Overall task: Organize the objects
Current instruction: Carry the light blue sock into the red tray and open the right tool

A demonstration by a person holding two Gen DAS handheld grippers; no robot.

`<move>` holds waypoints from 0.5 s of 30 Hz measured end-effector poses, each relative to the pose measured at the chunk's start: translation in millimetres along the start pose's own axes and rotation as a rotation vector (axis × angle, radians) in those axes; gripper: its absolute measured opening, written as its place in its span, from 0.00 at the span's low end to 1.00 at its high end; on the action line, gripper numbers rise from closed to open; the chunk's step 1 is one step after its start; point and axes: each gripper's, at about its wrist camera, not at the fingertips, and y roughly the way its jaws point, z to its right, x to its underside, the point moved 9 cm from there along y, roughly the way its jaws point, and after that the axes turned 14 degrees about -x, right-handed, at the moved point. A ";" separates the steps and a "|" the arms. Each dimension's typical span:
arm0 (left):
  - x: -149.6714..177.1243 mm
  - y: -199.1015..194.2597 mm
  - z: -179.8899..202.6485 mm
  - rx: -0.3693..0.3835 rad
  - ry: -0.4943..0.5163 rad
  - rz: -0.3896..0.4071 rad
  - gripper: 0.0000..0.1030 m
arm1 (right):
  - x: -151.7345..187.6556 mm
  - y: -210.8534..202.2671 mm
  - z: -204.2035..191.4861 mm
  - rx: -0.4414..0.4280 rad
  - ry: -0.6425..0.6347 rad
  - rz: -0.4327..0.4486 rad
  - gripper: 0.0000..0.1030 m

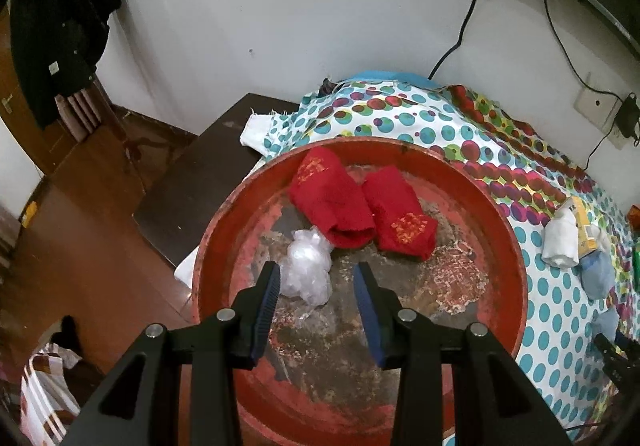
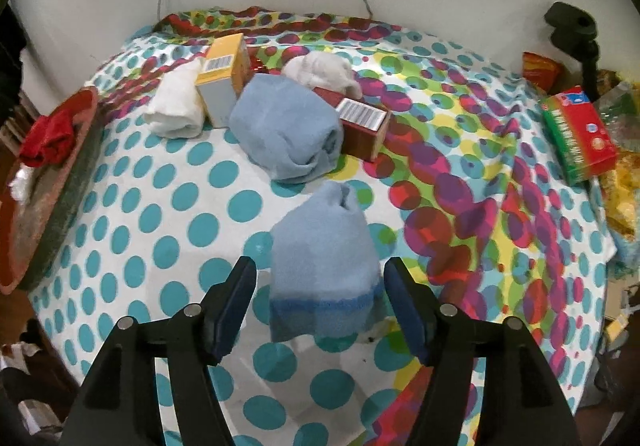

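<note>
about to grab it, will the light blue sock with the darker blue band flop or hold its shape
The folded light blue fabric sock with the darker blue band looks soft, so it will probably sag and unfold when lifted. Likely light. It should not roll on the dotted cloth.

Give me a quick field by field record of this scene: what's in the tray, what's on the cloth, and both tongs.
tray: two red socks, crumpled clear plastic
cloth: two blue socks, white socks, yellow box, red box
left tongs: open, empty, over the tray
right tongs: open, astride the nearer blue sock, pads not touching it
</note>
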 end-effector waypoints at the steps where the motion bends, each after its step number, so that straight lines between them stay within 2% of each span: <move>1: 1.7 2.5 -2.4 0.005 -0.004 -0.009 0.38 | 0.9 1.4 -1.2 0.000 -0.002 -0.010 0.49; 2: 3.1 4.5 -4.6 0.010 -0.004 -0.019 0.38 | 3.2 3.0 -2.1 0.008 -0.004 -0.021 0.42; 5: 3.3 6.5 -15.7 0.019 -0.032 -0.045 0.38 | 3.8 0.7 -7.8 0.031 -0.015 -0.017 0.38; 10: -6.3 -8.5 -37.7 0.015 -0.060 -0.041 0.38 | -4.1 -6.5 -30.3 0.017 -0.026 0.010 0.37; 15: -23.6 -28.6 -60.8 0.048 -0.135 -0.050 0.38 | -18.3 -10.2 -86.5 -0.056 -0.105 0.025 0.37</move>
